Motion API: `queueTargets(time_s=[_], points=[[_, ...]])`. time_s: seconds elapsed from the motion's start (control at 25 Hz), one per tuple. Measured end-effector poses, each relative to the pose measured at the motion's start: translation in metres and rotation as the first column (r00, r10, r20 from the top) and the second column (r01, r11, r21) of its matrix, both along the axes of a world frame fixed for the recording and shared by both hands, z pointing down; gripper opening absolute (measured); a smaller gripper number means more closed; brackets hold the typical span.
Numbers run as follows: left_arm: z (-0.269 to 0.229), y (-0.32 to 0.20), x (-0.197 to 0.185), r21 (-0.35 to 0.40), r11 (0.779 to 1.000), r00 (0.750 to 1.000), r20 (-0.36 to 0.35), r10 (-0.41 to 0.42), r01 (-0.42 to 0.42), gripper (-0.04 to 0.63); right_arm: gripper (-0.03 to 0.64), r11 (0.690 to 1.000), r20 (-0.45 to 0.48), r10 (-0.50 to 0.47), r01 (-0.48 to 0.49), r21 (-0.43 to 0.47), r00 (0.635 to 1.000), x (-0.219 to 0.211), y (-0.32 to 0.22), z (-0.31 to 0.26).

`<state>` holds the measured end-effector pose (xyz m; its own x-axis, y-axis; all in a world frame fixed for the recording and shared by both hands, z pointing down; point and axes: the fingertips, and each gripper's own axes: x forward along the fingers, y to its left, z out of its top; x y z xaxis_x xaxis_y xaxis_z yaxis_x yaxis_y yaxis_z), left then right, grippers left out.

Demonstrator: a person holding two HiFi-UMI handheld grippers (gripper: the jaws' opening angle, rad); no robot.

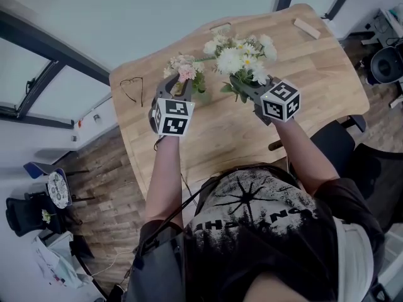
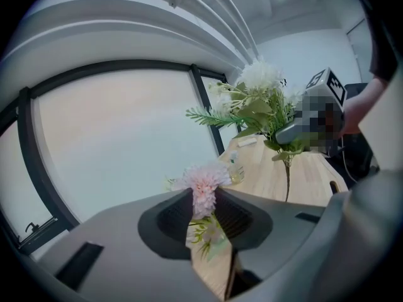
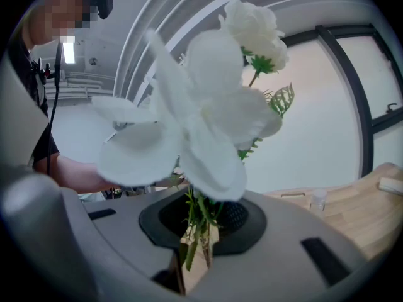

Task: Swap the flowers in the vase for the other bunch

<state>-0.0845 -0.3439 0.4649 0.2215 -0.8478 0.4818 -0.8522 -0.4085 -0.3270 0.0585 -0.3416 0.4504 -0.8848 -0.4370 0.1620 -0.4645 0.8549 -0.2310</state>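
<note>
**Head view.** The person holds both grippers over the wooden table (image 1: 220,137). The left gripper (image 1: 178,88) is clamped on the pink bunch (image 1: 184,70), whose blooms stand up just past its jaw tips. The right gripper (image 1: 249,88) is clamped on the white bunch (image 1: 242,58), and those flowers spread up and beyond its tips. The two bunches are close side by side, with the white one to the right of the left gripper. A pair of glasses (image 1: 132,90) lies on the table to the left of the left gripper. A wooden block (image 1: 306,28) lies well beyond the right gripper, near the table's far edge.

**Left gripper view.** The left gripper's (image 2: 211,216) jaws are drawn in to a narrow gap. The stems of the pink bunch (image 2: 203,184) are pinched in it, and the pink bloom sits right at the tips. Ahead and to the right, the right gripper (image 2: 284,134) holds the white bunch (image 2: 258,102) above the table (image 2: 302,175). A small clear bottle (image 2: 236,168) stands on the table beyond the jaws.

**Right gripper view.** The right gripper's (image 3: 201,228) jaws are closed tight on the green stems of the white bunch (image 3: 201,124). Its large white blooms rise directly above the tips and fill the middle of the view. Off to the right of the jaws, the small clear bottle (image 3: 318,200) stands on the table (image 3: 359,216).
</note>
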Motion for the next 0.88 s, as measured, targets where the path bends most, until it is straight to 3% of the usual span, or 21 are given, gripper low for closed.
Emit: queueTargets(time_s=[0.88], points=[[-0.054, 0.006, -0.015, 0.139, 0.99, 0.999, -0.041, -0.028, 0.033, 0.086, 0.069, 1.0, 0.015, -0.013, 0.013, 0.018, 1.0, -0.011, 0.009, -0.013]])
